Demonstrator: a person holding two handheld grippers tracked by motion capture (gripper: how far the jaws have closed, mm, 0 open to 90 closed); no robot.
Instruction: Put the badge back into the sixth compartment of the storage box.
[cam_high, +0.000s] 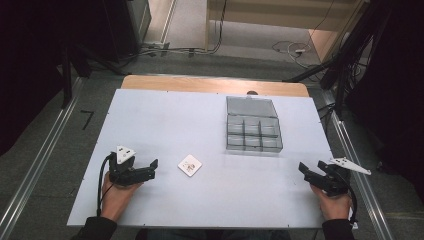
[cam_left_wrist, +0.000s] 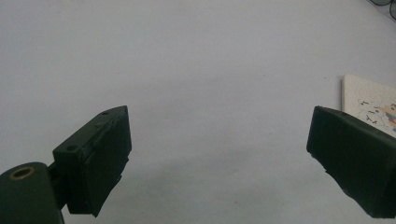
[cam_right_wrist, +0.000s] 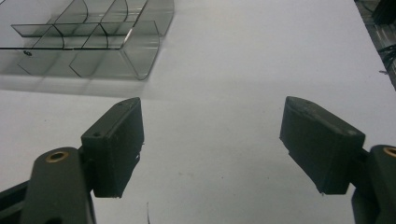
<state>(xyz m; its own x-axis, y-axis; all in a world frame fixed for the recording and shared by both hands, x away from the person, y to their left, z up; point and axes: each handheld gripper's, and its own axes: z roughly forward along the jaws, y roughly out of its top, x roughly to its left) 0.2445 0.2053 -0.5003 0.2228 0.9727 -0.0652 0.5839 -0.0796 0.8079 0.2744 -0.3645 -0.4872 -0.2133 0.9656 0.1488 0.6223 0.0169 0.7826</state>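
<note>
A small white square card (cam_high: 190, 165) with a little coloured picture lies flat near the middle front of the white table (cam_high: 165, 120). My left gripper (cam_high: 154, 167) rests at the front left, open and holding nothing, its tips a short way left of the card. In the left gripper view my left gripper (cam_left_wrist: 219, 144) points over bare table, with the card (cam_left_wrist: 369, 103) at the right edge. A clear plastic compartment box (cam_high: 252, 131) with its lid laid open stands at the back right. My right gripper (cam_high: 310, 168) is open at the front right, with nothing in it. In the right gripper view my right gripper (cam_right_wrist: 212, 137) faces the box (cam_right_wrist: 93, 39).
A wooden strip (cam_high: 215, 84) runs along the table's far edge. Metal rails (cam_high: 40, 165) flank the table on both sides, and cables (cam_high: 295, 50) lie on the floor behind it. A person's hands (cam_high: 117, 197) hold both grippers near the front edge.
</note>
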